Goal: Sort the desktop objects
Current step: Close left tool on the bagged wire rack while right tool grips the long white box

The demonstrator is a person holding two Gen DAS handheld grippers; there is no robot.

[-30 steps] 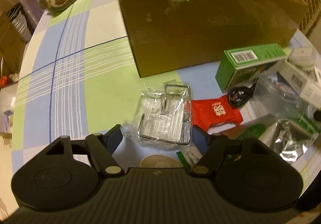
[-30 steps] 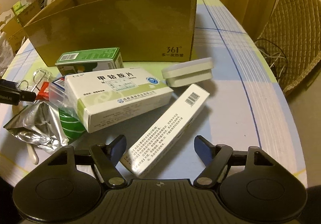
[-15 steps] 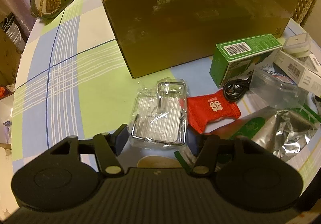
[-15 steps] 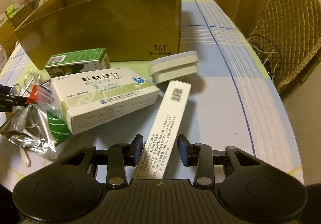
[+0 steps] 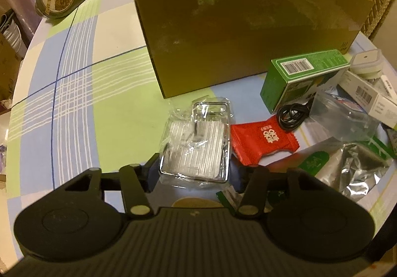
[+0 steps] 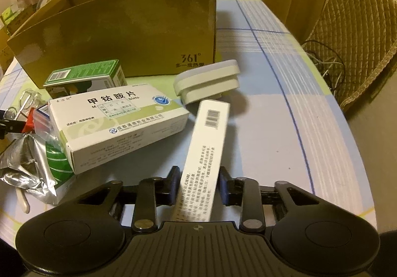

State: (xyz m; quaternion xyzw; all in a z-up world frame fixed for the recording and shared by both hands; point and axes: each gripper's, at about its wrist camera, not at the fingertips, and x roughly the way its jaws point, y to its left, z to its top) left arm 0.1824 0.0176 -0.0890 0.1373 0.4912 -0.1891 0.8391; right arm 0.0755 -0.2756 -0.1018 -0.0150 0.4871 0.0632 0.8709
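Left tongs point(image 5: 193, 172): closing, pads at both sides of a plastic-wrapped wire rack point(image 5: 197, 145) lying on the table point(image 5: 74, 78).
Right tongs point(image 6: 198, 182): closing narrowly, pads against a long white carton point(image 6: 206, 150), its far end raised.

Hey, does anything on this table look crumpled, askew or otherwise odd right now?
Yes. A crumpled silver foil pouch lies beside the large white medicine box, which rests askew on a green packet. The cardboard box stands upright; nothing looks spilled.
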